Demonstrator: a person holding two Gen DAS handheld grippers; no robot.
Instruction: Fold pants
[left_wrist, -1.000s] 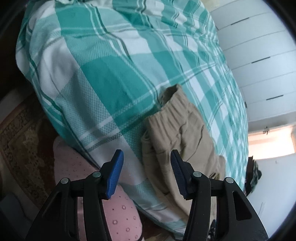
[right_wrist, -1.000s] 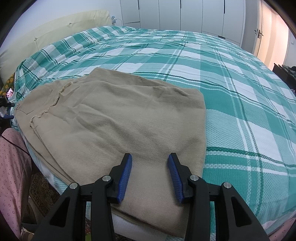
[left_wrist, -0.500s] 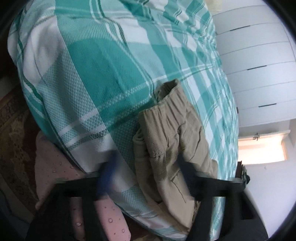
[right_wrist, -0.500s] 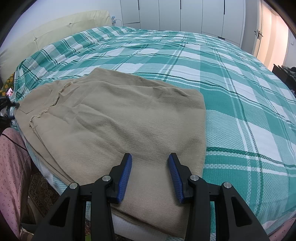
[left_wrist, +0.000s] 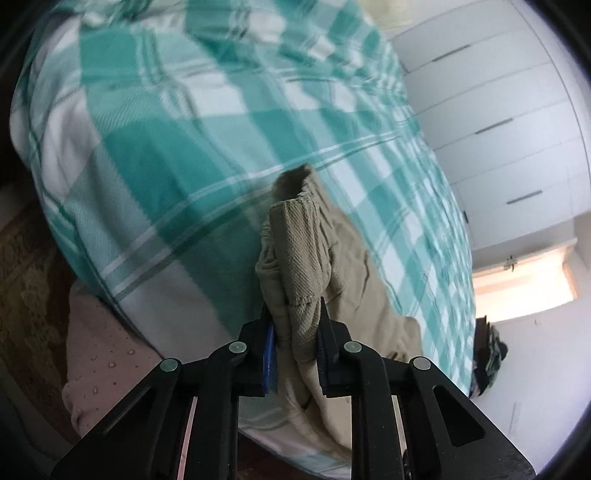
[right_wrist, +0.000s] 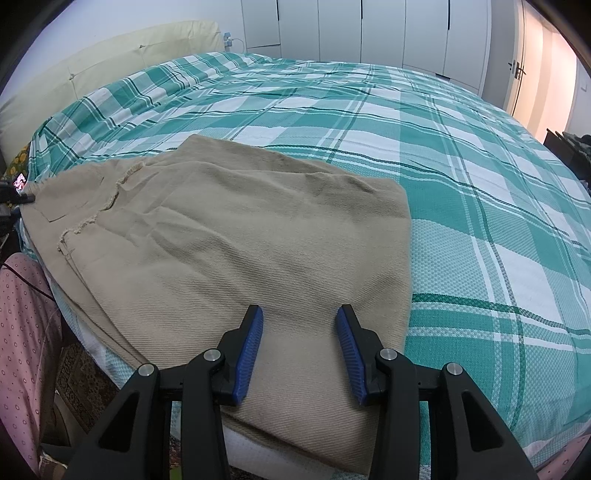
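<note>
A bed with a green plaid cover fills the right wrist frame. Tan pants lie flat across its lower left, reaching the near edge.

Pants on bed, near edge; wardrobe behind.

Pants lie flat on the bed, along its near edge, waistband end toward the left. Left gripper sits at that left end, a bunched fold of the waistband between its fingers. Right gripper hangs above the pants' near right portion, fingers apart. Headboard stands at the bed's far left; wardrobe behind the bed; door at far right.
</note>
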